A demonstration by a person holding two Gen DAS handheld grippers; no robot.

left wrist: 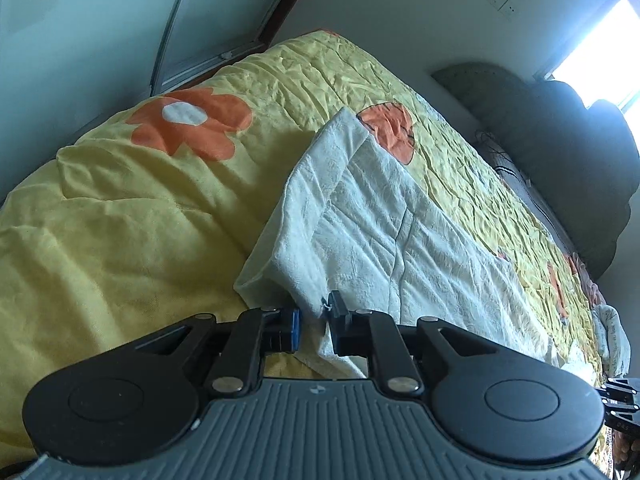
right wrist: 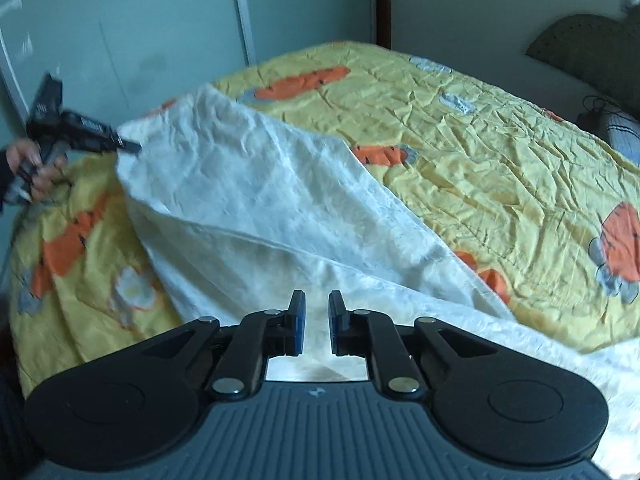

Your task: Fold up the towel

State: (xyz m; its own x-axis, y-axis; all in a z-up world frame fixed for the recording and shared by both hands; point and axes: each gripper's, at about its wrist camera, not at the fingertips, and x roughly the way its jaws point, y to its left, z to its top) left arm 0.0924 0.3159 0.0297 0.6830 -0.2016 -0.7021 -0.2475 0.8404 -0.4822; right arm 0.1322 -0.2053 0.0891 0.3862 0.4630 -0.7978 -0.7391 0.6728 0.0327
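A white towel lies across the yellow flowered bedcover. My left gripper is shut on one of its corners, and the fabric hangs pinched between the fingers. In the right wrist view that gripper holds the corner up at the left, so the towel rises in a slanted sheet with a crease across it. A hand grips its handle. My right gripper sits at the towel's near edge with cloth in its narrow gap. It also shows at the far right of the left wrist view.
The bedcover spreads wide to the right and behind the towel. A dark headboard cushion and pillows stand at the bed's far end under a bright window. Pale wardrobe doors run along the bed's left side.
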